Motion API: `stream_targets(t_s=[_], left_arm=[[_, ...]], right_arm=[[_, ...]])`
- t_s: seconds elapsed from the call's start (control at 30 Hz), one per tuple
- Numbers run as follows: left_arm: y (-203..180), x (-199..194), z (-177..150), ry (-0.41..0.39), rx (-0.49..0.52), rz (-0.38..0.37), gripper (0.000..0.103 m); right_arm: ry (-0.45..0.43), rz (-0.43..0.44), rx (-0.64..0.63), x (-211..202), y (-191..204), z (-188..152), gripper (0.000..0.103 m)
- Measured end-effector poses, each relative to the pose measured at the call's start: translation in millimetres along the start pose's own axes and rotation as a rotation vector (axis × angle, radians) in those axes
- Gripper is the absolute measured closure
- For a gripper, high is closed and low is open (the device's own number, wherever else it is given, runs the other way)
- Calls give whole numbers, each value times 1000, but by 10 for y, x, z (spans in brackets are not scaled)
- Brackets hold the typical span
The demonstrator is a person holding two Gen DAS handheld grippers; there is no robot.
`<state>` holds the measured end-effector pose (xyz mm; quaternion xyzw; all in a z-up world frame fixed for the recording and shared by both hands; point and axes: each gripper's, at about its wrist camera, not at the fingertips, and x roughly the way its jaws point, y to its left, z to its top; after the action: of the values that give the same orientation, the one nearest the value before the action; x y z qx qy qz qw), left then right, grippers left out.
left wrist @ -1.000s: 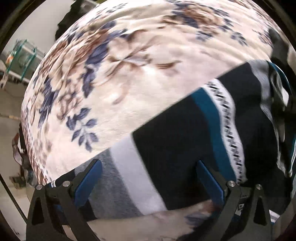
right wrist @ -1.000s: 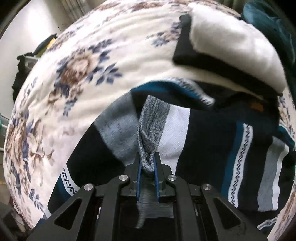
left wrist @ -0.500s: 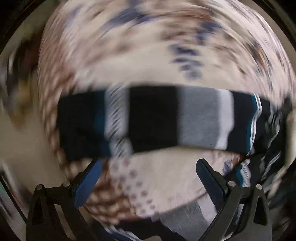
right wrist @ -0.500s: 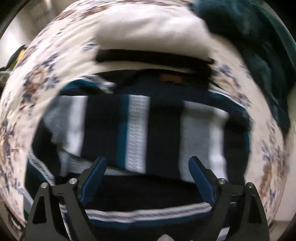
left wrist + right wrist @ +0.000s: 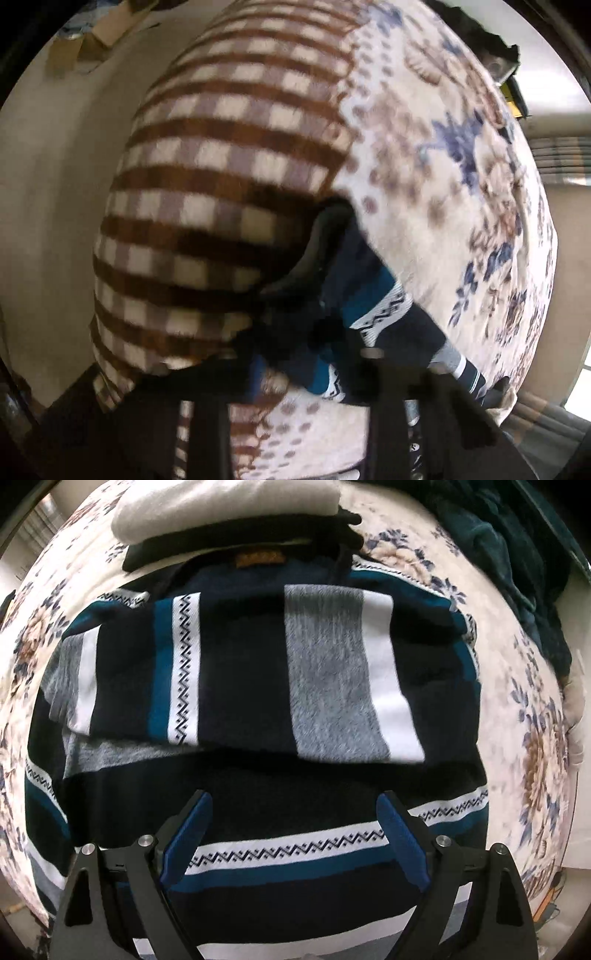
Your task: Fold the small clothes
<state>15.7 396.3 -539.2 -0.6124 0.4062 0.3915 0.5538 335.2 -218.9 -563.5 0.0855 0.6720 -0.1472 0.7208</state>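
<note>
A striped sweater (image 5: 258, 672) in navy, teal, grey and white lies partly folded on a floral blanket (image 5: 532, 716), one sleeve laid across its body. My right gripper (image 5: 295, 849) is open and empty, just above the sweater's lower part. In the left wrist view a corner of the same sweater (image 5: 373, 306) shows at the bed's edge. My left gripper (image 5: 299, 373) is blurred and low in the view, with sweater cloth across its fingers; its jaws look narrow, but I cannot tell whether they hold the cloth.
A folded white garment on a black one (image 5: 229, 520) lies just beyond the sweater's collar. A dark teal cloth pile (image 5: 517, 554) lies at the far right. A brown checked blanket side (image 5: 221, 177) hangs over the bed edge, with floor (image 5: 44, 184) to the left.
My right gripper let go of the grey sleeve, opened, and the sleeve now lies across the sweater. My left gripper swung away to the bed's edge and its fingers closed in.
</note>
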Motion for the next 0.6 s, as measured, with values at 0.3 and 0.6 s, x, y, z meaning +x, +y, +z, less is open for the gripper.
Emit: stream_targets(t_s=[0.3, 0.6], left_arm=[[-1364, -627, -663, -249, 481, -42, 96], [-3170, -407, -2281, -175, 1087, -262, 96]], right_arm=[[-31, -105, -62, -96, 65, 66, 11], [-47, -109, 15, -20, -346, 170, 11]])
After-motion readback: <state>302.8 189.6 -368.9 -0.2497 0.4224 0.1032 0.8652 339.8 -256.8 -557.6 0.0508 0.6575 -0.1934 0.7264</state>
